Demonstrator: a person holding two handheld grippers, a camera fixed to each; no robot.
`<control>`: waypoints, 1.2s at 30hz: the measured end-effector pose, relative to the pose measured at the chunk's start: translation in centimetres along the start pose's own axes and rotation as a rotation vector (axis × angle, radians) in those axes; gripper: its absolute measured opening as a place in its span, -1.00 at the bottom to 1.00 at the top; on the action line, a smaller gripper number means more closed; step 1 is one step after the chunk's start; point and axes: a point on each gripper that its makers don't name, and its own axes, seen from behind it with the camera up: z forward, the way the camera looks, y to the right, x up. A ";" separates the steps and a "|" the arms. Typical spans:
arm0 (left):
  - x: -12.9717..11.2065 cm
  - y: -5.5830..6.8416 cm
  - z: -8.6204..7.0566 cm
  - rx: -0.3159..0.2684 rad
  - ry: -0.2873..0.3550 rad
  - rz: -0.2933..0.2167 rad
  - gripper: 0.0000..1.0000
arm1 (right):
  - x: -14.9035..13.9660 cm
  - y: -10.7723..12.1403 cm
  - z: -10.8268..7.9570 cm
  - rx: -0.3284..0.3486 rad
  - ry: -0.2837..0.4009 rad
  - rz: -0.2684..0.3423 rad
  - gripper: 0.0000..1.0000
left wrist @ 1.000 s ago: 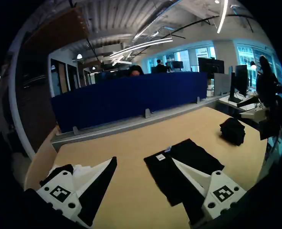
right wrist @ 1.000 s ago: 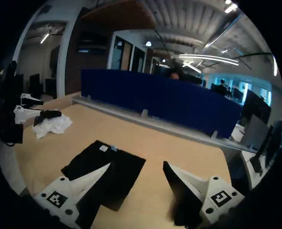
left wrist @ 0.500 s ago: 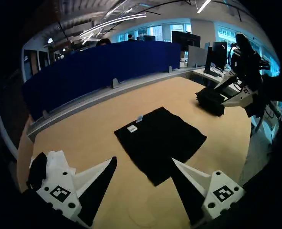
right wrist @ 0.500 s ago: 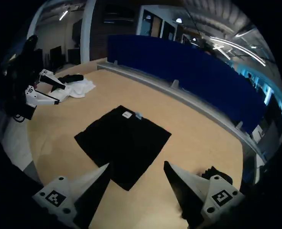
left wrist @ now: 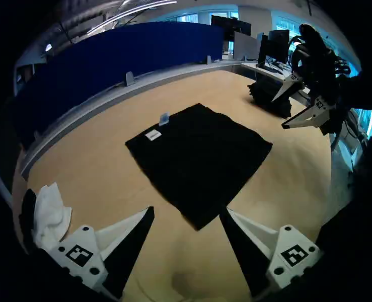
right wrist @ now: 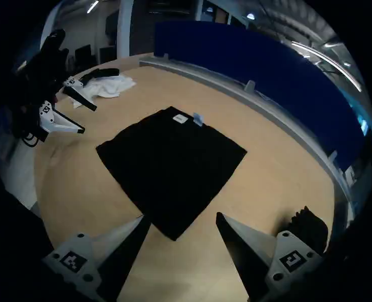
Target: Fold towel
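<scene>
The left gripper (left wrist: 186, 210) has two wedge-shaped fingers (left wrist: 123, 234). Their outer faces are white and their inner faces black, and each tapers to a point. Each finger base is a white block carrying one square black-and-white marker (left wrist: 80, 254), with small dark round holes (left wrist: 85, 229) set around it.

The right gripper (right wrist: 181, 216) is built the same way, with white-and-black tapered fingers (right wrist: 246, 236), one marker (right wrist: 291, 260) per finger base, and matching holes.

In the right gripper view, the left gripper appears farther off. It shows a black body behind its white fingers and a small marker on the side of one finger.
</scene>
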 end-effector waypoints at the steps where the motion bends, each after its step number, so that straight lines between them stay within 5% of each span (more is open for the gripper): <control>1: -0.5 0.1 0.5 -0.004 -0.009 0.002 0.92 | -0.4 -0.1 0.5 0.003 -0.004 0.000 1.00; 11: -4.1 1.2 4.4 -0.048 -0.084 -0.009 0.92 | -3.8 -0.9 4.4 0.033 -0.048 0.010 1.00; 23: -5.4 2.2 5.5 -0.068 -0.118 0.001 0.89 | -5.2 -1.0 5.5 0.036 -0.068 0.003 0.97; 31: -5.4 2.1 5.3 -0.057 -0.129 0.018 0.62 | -6.2 -1.7 5.5 0.060 -0.088 0.015 0.60; 36: -5.4 2.1 5.2 -0.052 -0.135 0.017 0.45 | -6.4 -2.3 5.8 0.075 -0.090 0.038 0.07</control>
